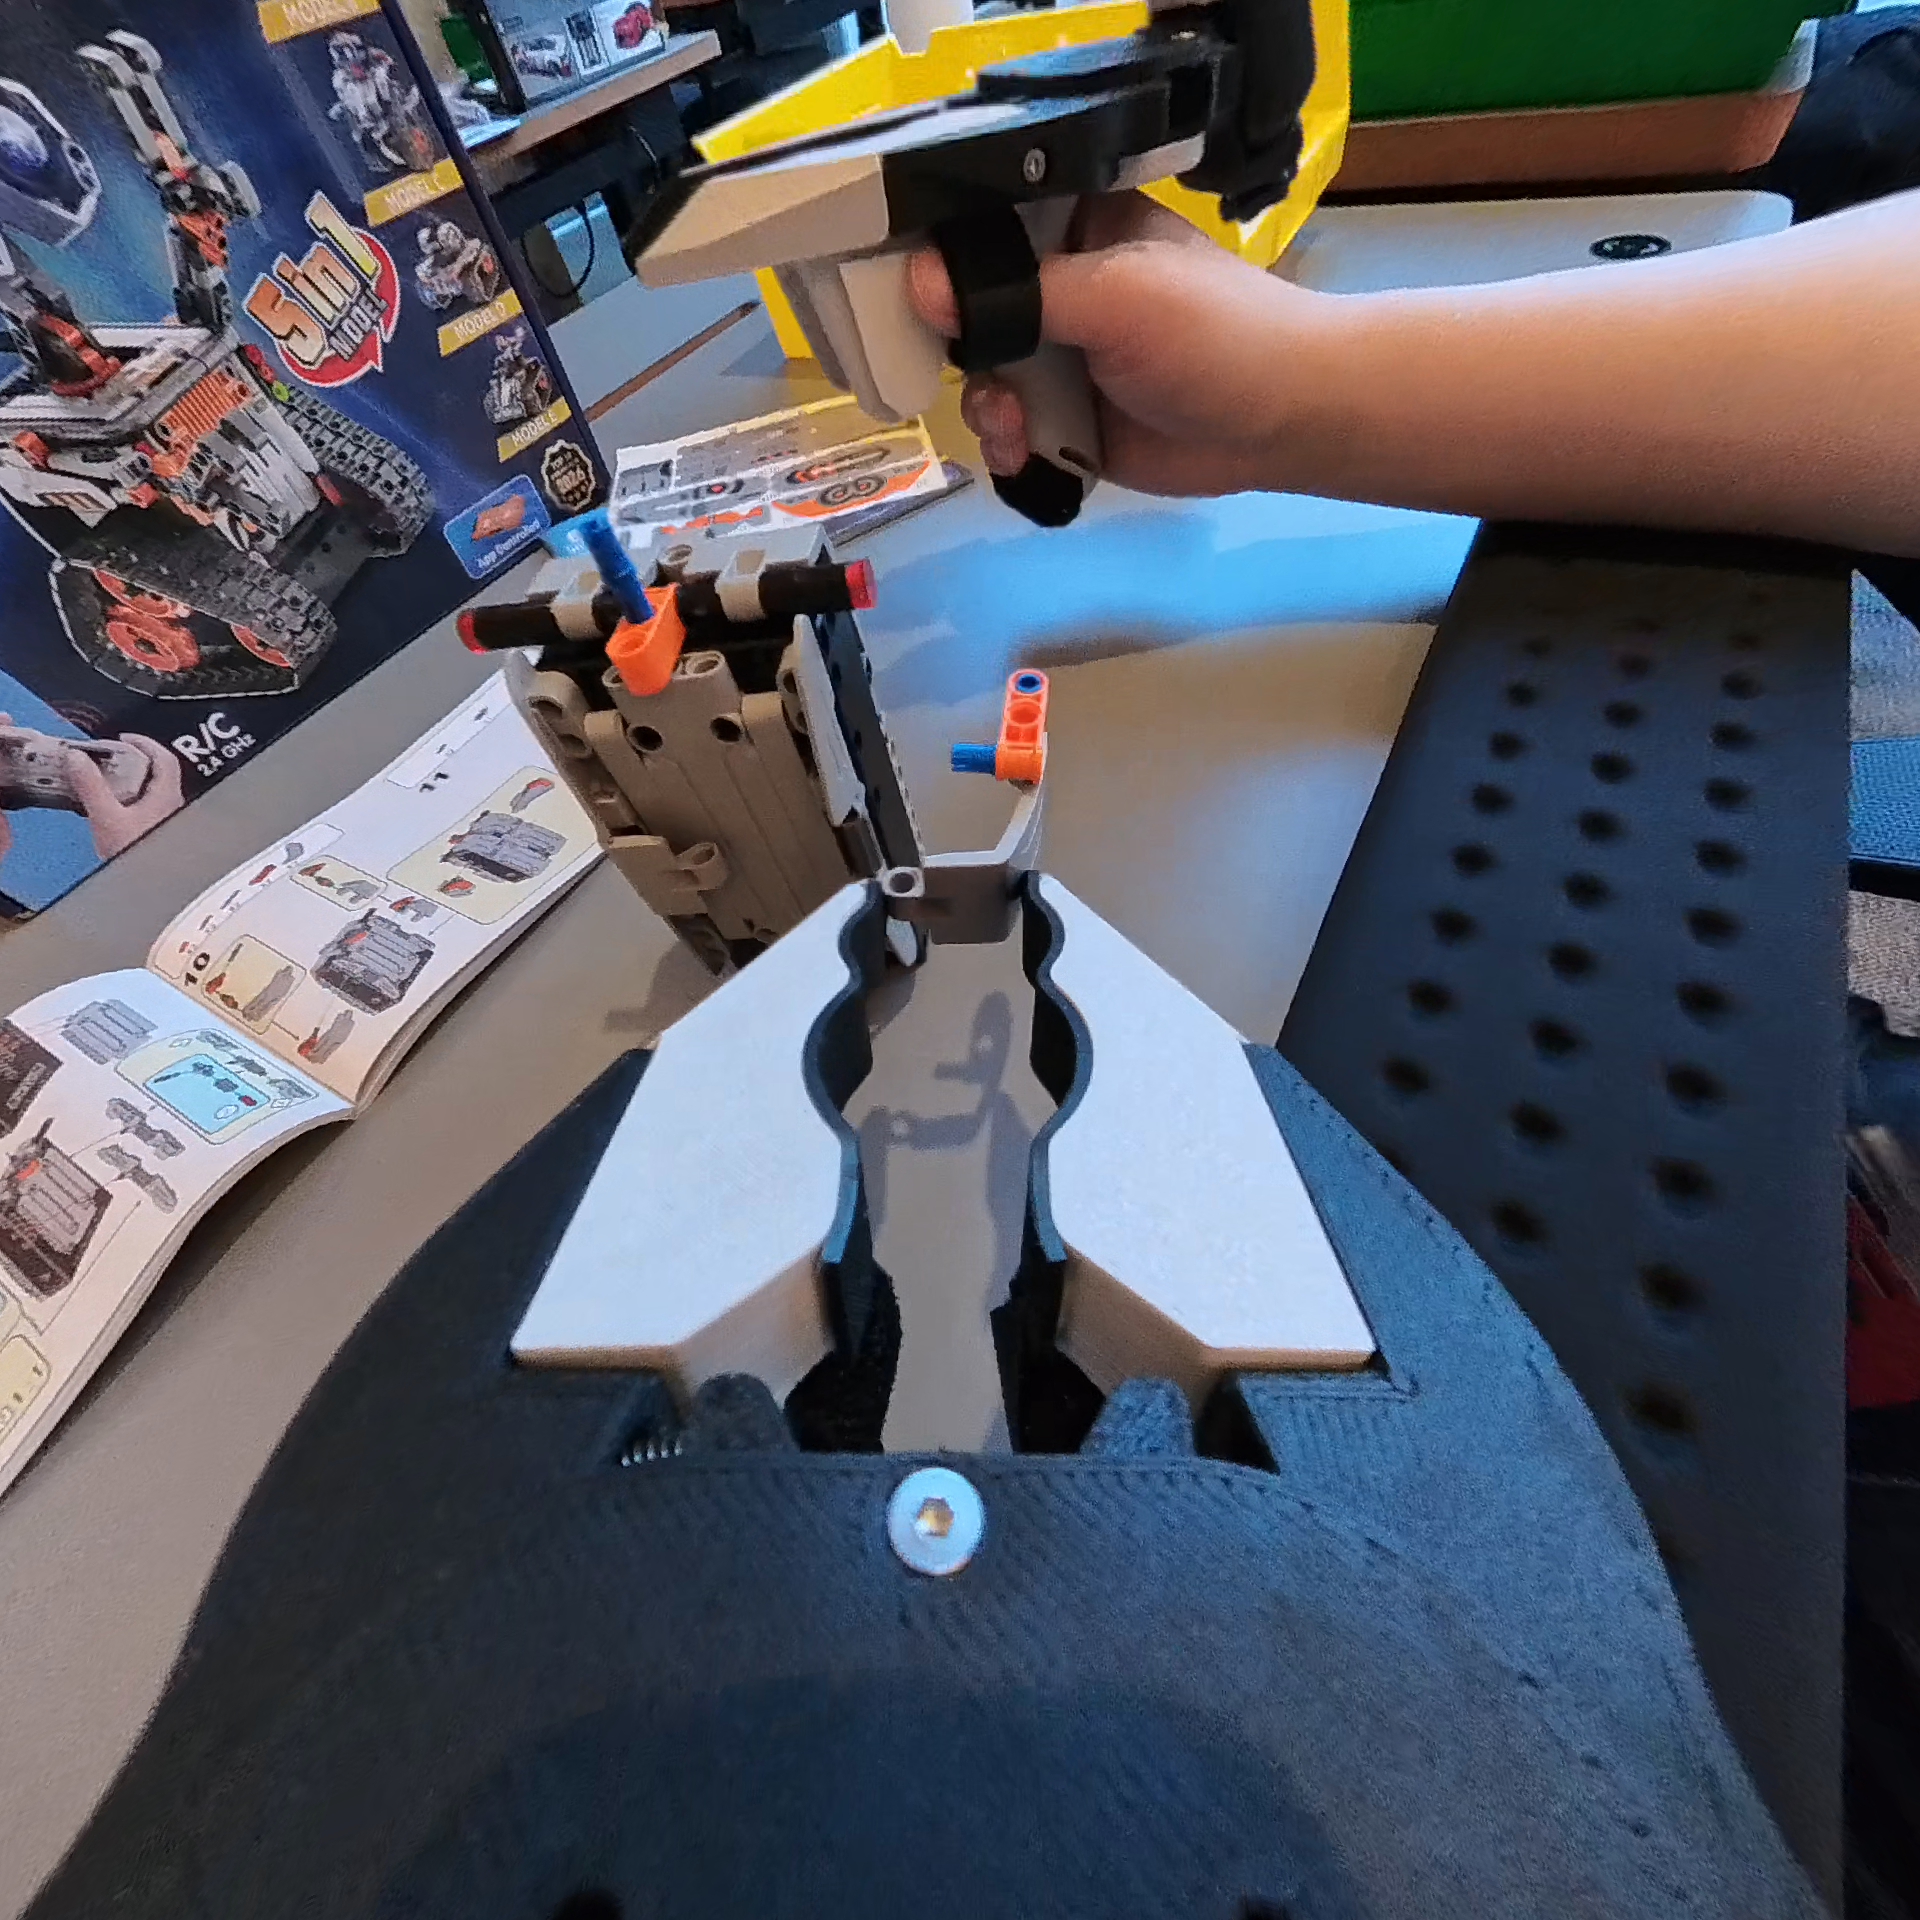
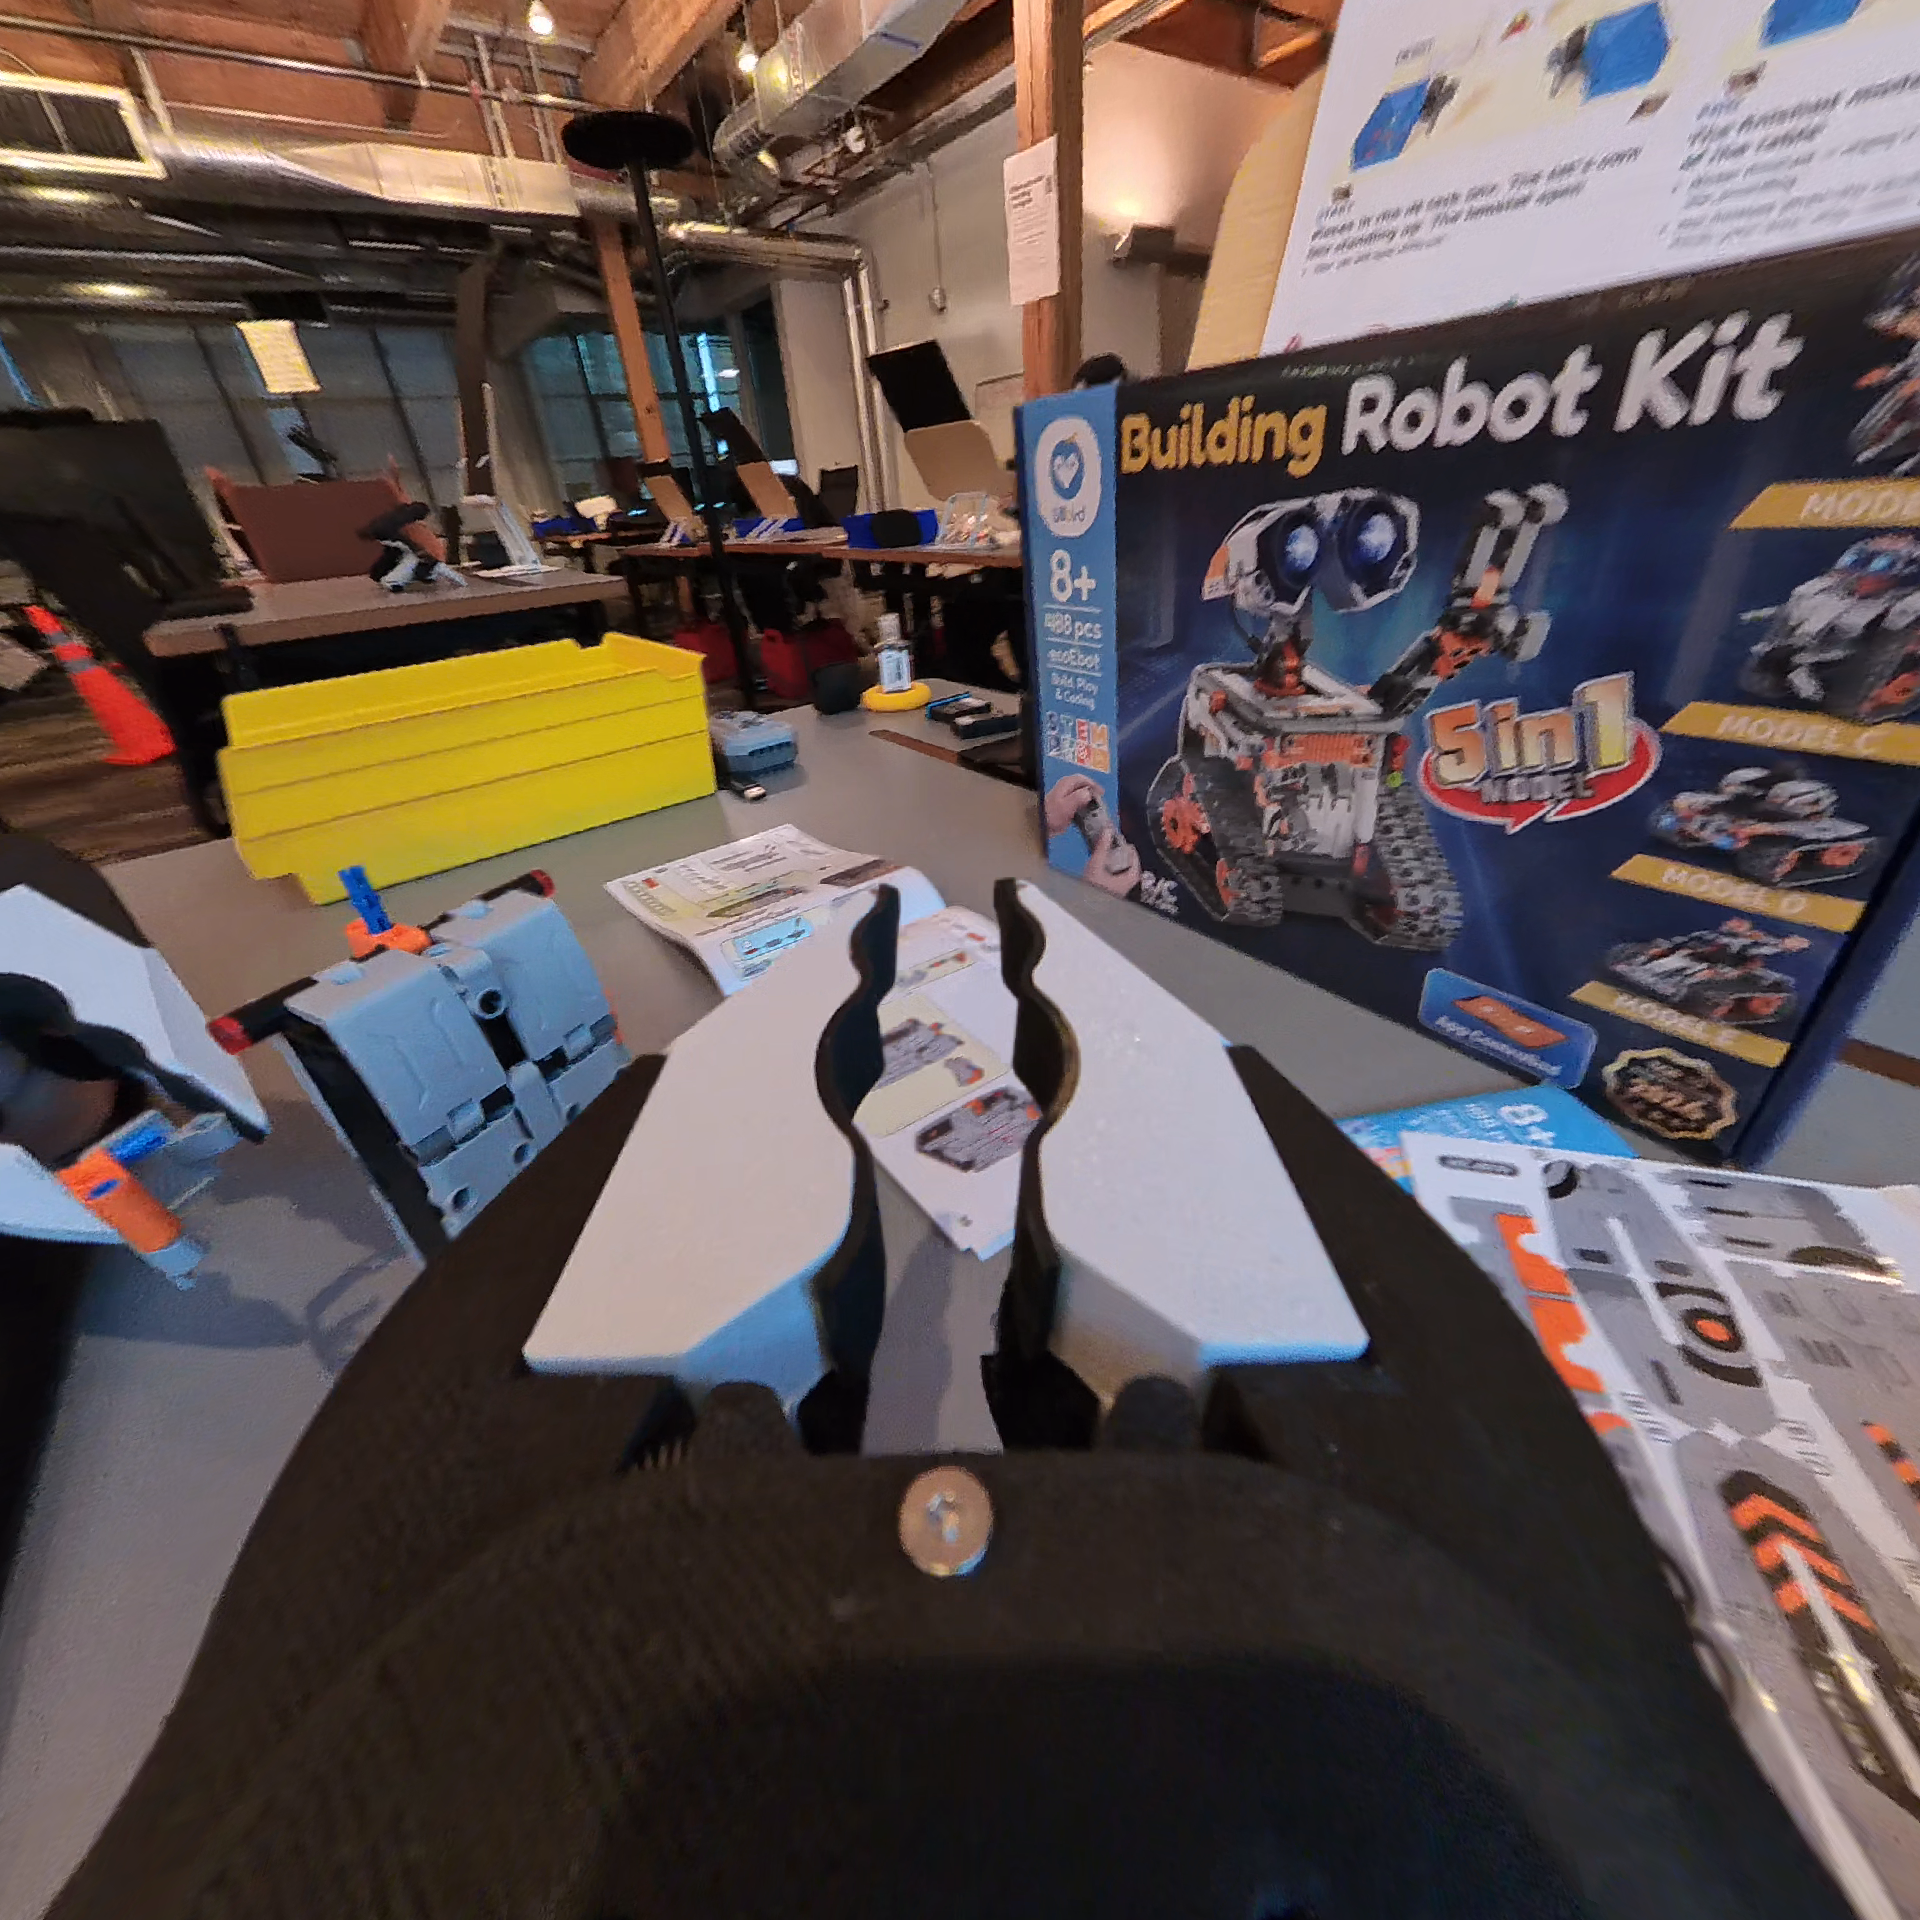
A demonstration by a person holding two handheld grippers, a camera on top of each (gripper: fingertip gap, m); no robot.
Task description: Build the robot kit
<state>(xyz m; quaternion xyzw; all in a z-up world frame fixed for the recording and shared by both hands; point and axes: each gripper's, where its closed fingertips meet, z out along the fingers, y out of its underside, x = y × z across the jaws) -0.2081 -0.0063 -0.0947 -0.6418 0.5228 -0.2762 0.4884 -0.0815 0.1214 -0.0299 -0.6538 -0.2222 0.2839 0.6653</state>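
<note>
My left gripper (image 1: pixel 951 889) is shut on a grey angled beam (image 1: pixel 966 902) that carries an orange connector (image 1: pixel 1021 740) with a blue pin at its far end, held just above the table. Right beside it, to the left, stands a grey brick assembly (image 1: pixel 717 790) with a black red-tipped axle and a second orange connector (image 1: pixel 644 646) on top. My right gripper (image 2: pixel 945 894) is slightly open and empty, above the open instruction booklet (image 2: pixel 940 1049). It hovers high over the assembly in the left wrist view (image 1: pixel 686 234), held by a hand (image 1: pixel 1153 353). The assembly (image 2: pixel 457 1049) is to its left.
A dark-blue kit box (image 2: pixel 1455 727) stands behind the booklet (image 1: pixel 260 987). A sticker sheet (image 2: pixel 1662 1351) lies at the right. Stacked yellow bins (image 2: pixel 468 748) sit at the table's far side. A black perforated panel (image 1: pixel 1558 935) borders the table on the right. The grippers' ends are close to 20 cm from one another.
</note>
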